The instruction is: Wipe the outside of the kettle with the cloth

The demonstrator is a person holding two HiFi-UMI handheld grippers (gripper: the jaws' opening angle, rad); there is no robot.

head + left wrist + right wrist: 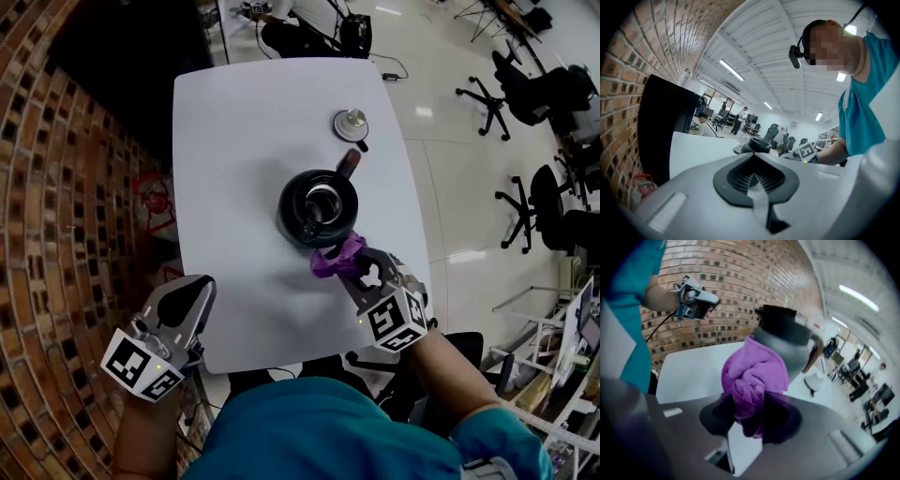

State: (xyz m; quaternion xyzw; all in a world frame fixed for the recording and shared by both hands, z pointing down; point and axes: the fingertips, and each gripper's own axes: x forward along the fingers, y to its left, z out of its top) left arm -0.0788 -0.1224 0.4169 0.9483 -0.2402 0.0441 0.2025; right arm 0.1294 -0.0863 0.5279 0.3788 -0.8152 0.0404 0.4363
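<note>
A black kettle [319, 208] with a brown handle stands lidless in the middle of the white table [234, 141]. Its lid [351, 123] lies apart behind it. My right gripper [354, 265] is shut on a bunched purple cloth [337, 256] and holds it against the kettle's near side. The right gripper view shows the cloth [752, 378] bulging out of the jaws and touching the kettle's wall [787, 341]. My left gripper [192, 292] hangs shut and empty off the table's front left corner, away from the kettle [757, 145].
A brick wall [56, 234] runs along the left, with a red wire basket [153, 202] on the floor beside the table. Office chairs [553, 197] stand to the right, and people sit at desks beyond the table's far edge.
</note>
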